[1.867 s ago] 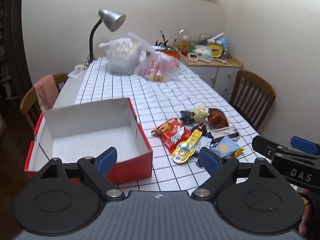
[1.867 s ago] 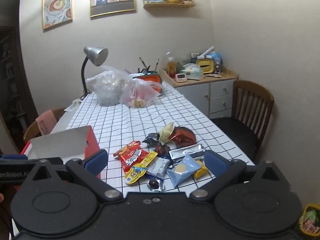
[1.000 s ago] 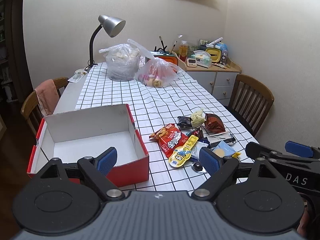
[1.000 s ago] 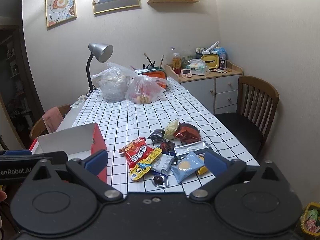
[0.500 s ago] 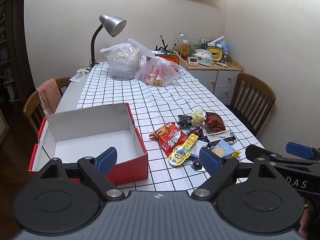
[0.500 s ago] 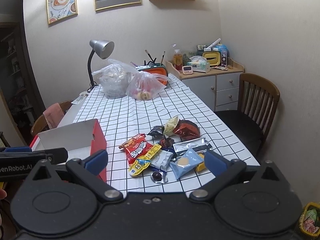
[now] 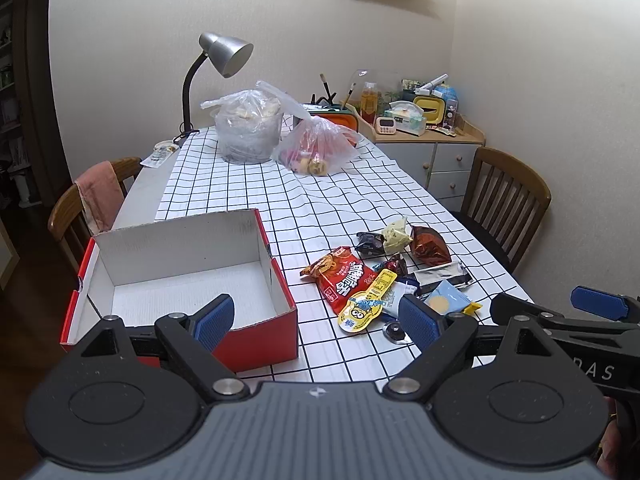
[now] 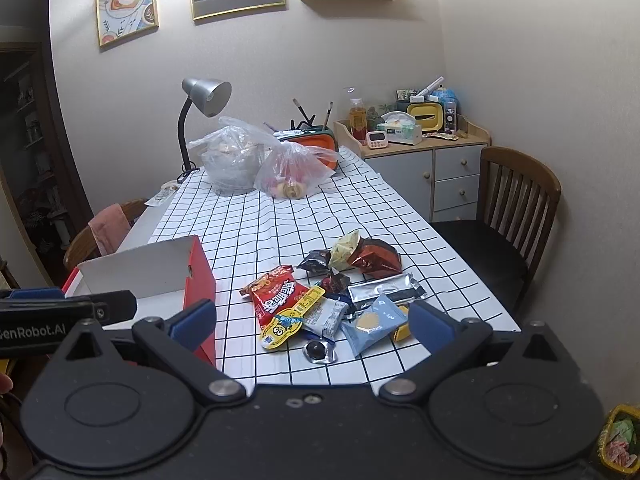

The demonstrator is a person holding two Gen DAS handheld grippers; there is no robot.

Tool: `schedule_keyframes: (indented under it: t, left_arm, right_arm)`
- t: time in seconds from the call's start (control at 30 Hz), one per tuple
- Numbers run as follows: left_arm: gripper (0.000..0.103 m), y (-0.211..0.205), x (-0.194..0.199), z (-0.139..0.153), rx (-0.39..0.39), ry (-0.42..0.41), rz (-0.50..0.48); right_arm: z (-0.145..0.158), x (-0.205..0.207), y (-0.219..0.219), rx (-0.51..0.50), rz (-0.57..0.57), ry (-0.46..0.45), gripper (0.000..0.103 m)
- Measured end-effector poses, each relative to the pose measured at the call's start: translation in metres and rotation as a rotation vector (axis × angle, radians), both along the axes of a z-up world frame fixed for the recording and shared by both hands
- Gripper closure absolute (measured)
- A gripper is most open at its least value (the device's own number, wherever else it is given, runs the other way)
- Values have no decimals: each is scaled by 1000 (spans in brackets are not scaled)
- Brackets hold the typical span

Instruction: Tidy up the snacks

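A pile of snack packets (image 7: 384,276) (image 8: 332,296) lies on the checked tablecloth near the table's front edge. It includes a red noodle packet (image 7: 340,280) (image 8: 276,292), a yellow cartoon pouch (image 7: 366,300), a light blue cookie packet (image 8: 372,324) and a dark red bag (image 8: 376,260). To their left stands an empty red box (image 7: 188,272) (image 8: 196,276) with a white inside. My left gripper (image 7: 316,320) is open, held back from the table with nothing between its fingers. My right gripper (image 8: 312,324) is open too, short of the snacks.
Two filled plastic bags (image 7: 248,128) (image 7: 316,148) and a grey desk lamp (image 7: 224,56) stand at the table's far end. Wooden chairs sit at the right (image 7: 508,196) and left (image 7: 80,204). A cluttered cabinet (image 7: 428,148) stands in the corner.
Both grippers have drawn back and risen a little, so the box and snacks look smaller and lower. Nothing on the table has moved.
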State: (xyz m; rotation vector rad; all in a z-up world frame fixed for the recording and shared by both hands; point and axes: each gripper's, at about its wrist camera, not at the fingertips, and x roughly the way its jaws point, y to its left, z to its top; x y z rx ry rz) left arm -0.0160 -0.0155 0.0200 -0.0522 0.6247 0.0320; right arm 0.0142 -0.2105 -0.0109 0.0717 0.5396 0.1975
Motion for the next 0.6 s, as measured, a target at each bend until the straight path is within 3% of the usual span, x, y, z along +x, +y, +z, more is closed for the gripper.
schedule_keyframes:
  t: [0.6]
  left_arm:
    - [13, 10, 5, -1, -11, 11, -4]
  right_arm:
    - [-1, -1, 7, -14, -1, -3, 2]
